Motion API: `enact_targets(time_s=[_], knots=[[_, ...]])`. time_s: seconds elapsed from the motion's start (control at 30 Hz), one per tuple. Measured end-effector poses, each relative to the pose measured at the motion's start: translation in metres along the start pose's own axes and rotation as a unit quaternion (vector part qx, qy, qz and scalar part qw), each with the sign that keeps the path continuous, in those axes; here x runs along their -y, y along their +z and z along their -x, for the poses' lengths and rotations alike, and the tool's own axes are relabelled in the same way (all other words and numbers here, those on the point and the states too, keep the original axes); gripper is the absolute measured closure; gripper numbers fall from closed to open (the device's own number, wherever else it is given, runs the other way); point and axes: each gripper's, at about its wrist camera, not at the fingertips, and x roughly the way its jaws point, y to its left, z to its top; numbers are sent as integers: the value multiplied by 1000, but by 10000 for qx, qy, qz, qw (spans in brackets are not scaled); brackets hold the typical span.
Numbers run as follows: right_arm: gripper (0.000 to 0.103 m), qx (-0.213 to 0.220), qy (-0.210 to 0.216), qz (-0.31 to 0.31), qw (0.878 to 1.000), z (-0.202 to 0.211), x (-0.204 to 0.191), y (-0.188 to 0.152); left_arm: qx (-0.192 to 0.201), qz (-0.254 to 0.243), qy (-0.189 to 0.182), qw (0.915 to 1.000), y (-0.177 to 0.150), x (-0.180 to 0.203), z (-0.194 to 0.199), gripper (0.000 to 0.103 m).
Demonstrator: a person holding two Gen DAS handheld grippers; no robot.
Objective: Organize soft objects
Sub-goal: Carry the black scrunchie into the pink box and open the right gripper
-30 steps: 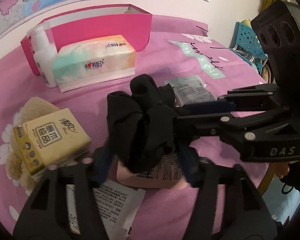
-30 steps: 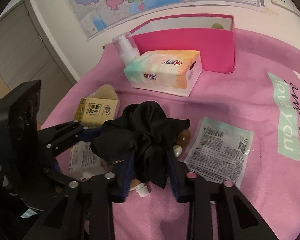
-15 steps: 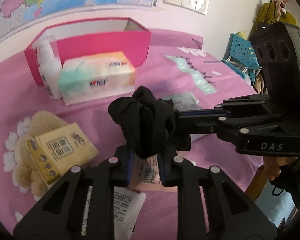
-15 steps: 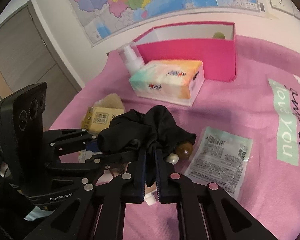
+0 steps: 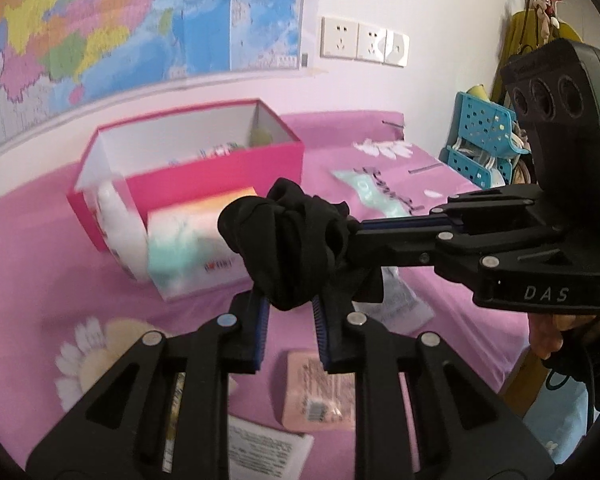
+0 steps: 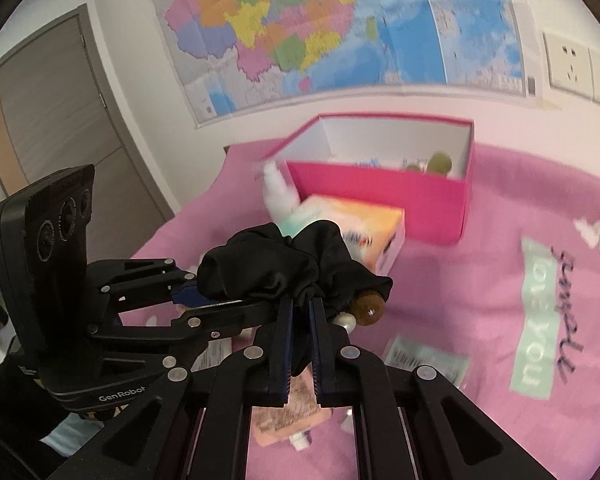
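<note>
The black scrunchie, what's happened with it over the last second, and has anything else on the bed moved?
Both grippers closed on the black scrunchie and lifted it off the pink blanket: the left gripper from wide open, the right gripper from partly open. It now hangs in the air, nearer the pink box. The tissue pack, the box and the sachets did not move.

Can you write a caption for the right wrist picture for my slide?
Both grippers, right and left, pinch a black scrunchie above the pink tablecloth, near the pink box.

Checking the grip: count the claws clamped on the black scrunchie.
2: left claw pinches the black scrunchie from below, right claw grips its other side.
</note>
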Motion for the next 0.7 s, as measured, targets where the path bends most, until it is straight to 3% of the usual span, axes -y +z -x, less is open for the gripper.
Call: enact_targets(time_s=[0.47,0.6,0.7], knots=[[99,483,-256,578,9968,-4,7,91,413,-183,406,9982,81,-41,-25,81],[99,397,-424,676,9960,-28,18,126,339,-68,594,9976,104,-62,-43,81],[98,374,-447,614,9964,-35,29,136,244,-118,569,9980,99,-67,-41,79]])
